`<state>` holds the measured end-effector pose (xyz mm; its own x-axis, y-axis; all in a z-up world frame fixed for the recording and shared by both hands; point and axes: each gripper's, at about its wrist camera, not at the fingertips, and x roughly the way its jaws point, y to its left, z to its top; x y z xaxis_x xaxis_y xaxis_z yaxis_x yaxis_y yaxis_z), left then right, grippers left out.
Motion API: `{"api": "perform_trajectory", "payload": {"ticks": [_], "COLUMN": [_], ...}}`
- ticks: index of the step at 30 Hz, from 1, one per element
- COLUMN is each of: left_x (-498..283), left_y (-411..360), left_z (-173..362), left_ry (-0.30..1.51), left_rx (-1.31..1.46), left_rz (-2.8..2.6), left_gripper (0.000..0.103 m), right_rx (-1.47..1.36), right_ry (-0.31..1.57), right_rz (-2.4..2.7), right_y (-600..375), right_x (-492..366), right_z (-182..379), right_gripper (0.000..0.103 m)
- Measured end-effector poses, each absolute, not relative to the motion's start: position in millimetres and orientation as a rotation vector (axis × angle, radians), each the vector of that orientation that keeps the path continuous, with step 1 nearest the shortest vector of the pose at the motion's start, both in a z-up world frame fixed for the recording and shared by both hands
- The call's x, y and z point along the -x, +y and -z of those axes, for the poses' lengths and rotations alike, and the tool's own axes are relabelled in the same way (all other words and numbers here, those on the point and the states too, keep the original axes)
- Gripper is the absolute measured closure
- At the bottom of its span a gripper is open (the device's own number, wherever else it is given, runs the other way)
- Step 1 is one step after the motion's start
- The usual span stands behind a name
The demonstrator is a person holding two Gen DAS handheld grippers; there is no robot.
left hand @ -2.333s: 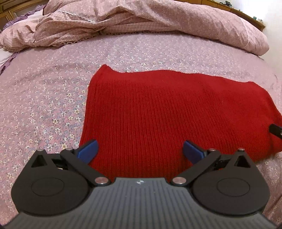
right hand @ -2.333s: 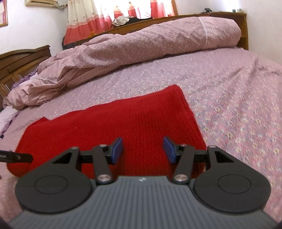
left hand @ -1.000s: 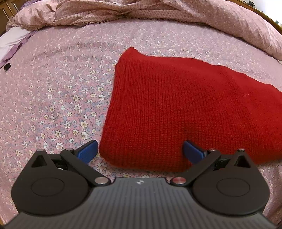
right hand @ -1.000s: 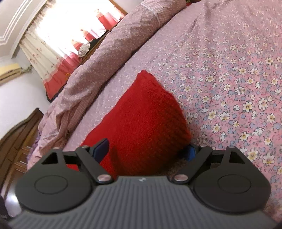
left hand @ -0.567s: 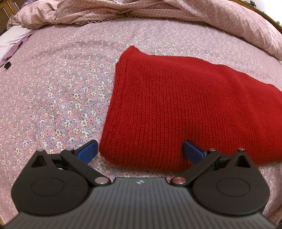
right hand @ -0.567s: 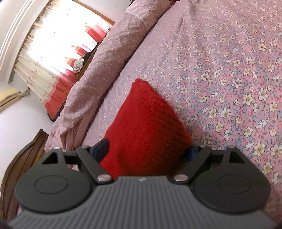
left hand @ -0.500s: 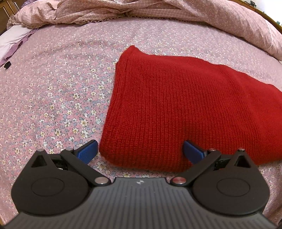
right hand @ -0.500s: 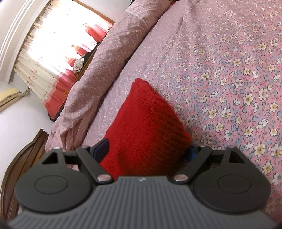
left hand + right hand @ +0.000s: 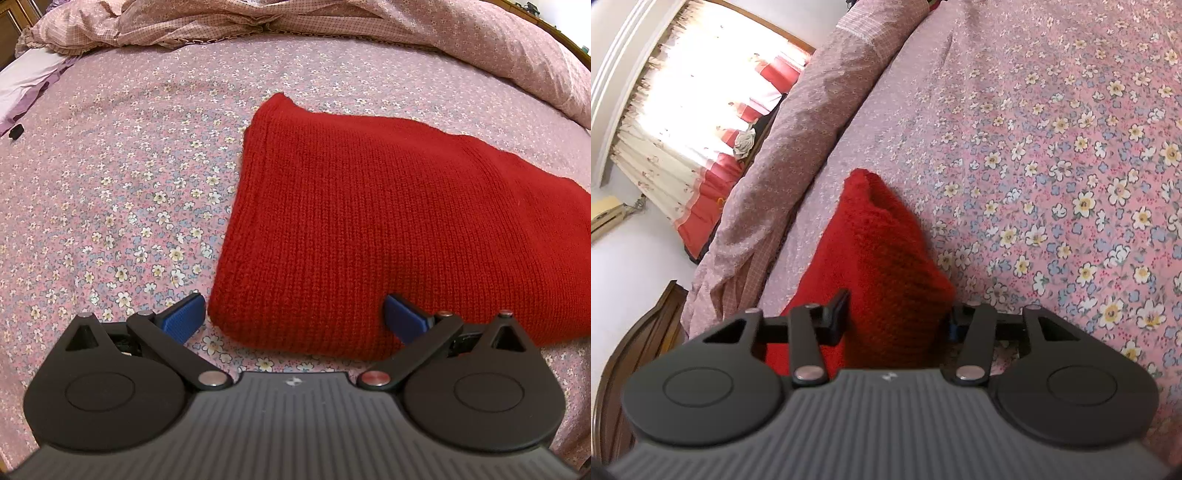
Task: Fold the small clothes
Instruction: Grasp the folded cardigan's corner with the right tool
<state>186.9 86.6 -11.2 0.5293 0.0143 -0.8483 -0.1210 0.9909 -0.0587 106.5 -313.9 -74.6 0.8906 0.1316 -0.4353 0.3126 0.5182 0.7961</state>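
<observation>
Red ribbed-knit garment (image 9: 388,229), folded into a flat rectangle, lying on the pink flower-print bedsheet (image 9: 122,177) — near corner toward the left wrist camera, far edge running off to the right of that view. In the right wrist view, same red knit (image 9: 886,258) bunched up into a ridge, its end rising off the sheet between the two fingers.

Right gripper (image 9: 897,317) at that end of the garment, jaws just closing in on it, the knit filling the gap between them and bulging against both pads — pressed from both sides, so gripping the fabric. Left gripper (image 9: 293,319) spread wide over the garment's near left corner: blue left pad (image 9: 183,317) out over bare sheet just beside the knit's edge, blue right pad (image 9: 404,319) above the red surface, nothing pinched between them.

Further out, rumpled pink checked quilt (image 9: 295,18) heaped along the far side of the bed. Beyond that, in the right wrist view, a bright window with cream-and-red curtains (image 9: 698,122) and a dark wooden headboard (image 9: 631,339) at lower left.
</observation>
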Motion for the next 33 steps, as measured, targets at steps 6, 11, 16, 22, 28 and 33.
{"api": "perform_trajectory", "payload": {"ticks": [6, 11, 16, 22, 28, 33], "left_x": [-186, -185, -182, -175, -165, -157], "left_y": [86, 87, 87, 93, 104, 116], "left_z": [11, 8, 4, -4, -12, -16], "left_ry": [1.01, 1.01, 1.004, 0.989, 0.972, 0.965], "left_rx": [0.111, 0.106, 0.1, 0.089, 0.097, 0.108], "left_rz": [-0.083, -0.084, -0.087, -0.101, -0.118, -0.14], "left_gripper": [0.0, 0.0, 0.0, 0.0, 0.0, 0.0], "right_rx": [-1.031, -1.027, -1.021, -0.917, -0.793, -0.682], "right_ry": [0.48, 0.478, 0.473, 0.446, 0.4, 0.36], "right_rz": [0.095, 0.096, 0.073, 0.05, -0.002, -0.058], "right_y": [-318, -318, -316, -306, -293, -278], "right_x": [-105, -105, -106, -109, -115, -119], "right_z": [77, 75, 69, 45, 15, -10], "right_gripper": [0.053, 0.058, 0.07, 0.074, 0.076, 0.077]}}
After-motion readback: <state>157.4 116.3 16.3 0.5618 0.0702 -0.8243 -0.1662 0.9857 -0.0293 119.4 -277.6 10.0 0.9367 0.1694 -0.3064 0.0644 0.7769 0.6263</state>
